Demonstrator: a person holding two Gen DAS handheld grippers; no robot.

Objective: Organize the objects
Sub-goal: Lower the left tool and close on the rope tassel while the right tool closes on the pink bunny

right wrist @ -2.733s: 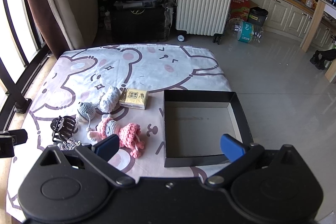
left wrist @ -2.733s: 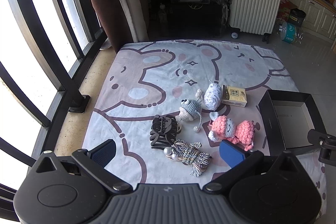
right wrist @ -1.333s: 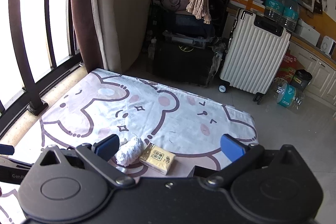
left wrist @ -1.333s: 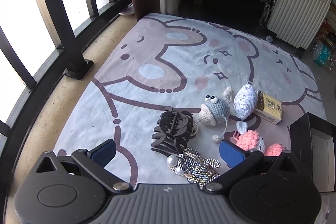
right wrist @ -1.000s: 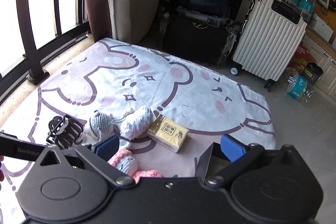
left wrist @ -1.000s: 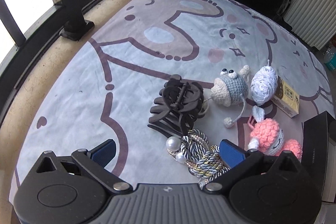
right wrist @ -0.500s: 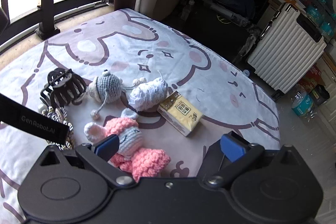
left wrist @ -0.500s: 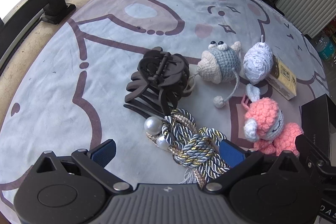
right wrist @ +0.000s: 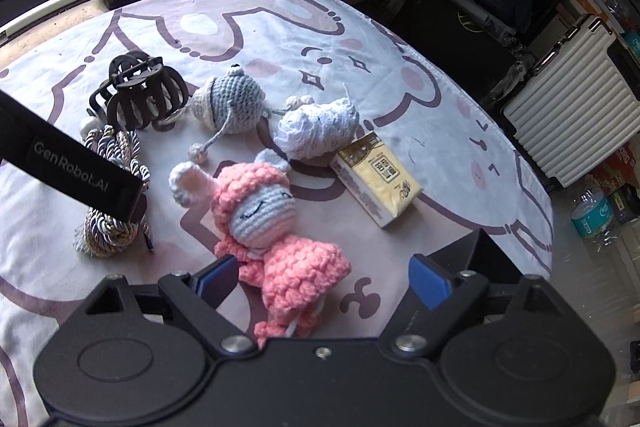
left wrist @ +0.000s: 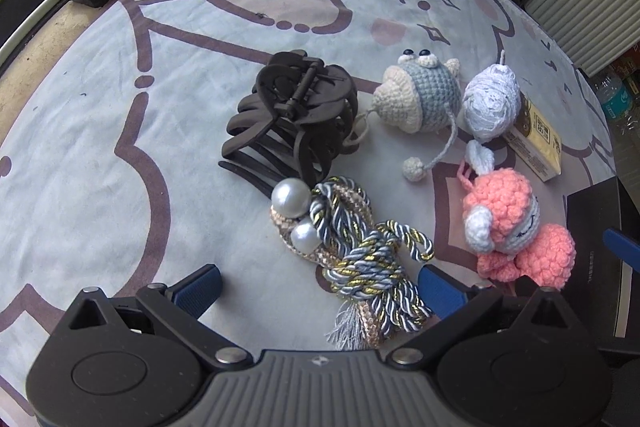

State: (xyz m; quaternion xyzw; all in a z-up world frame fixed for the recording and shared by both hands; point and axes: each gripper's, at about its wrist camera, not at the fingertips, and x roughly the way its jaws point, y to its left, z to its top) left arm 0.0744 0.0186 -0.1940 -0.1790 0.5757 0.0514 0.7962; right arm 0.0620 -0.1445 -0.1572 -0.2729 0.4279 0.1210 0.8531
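Items lying clustered on cartoon-print sheet. Landmark: pink doll. Hair claw, grey toy, white bundle sitting beyond doll; tissue pack just beside doll; black box next to doll on far side from cord.

Left gripper hovering wide open, fingers straddling braided cord, gripping nothing.

Right gripper hovering wide open, doll's body lying between fingers, contact unclear.

Both wrist views close above shared toys
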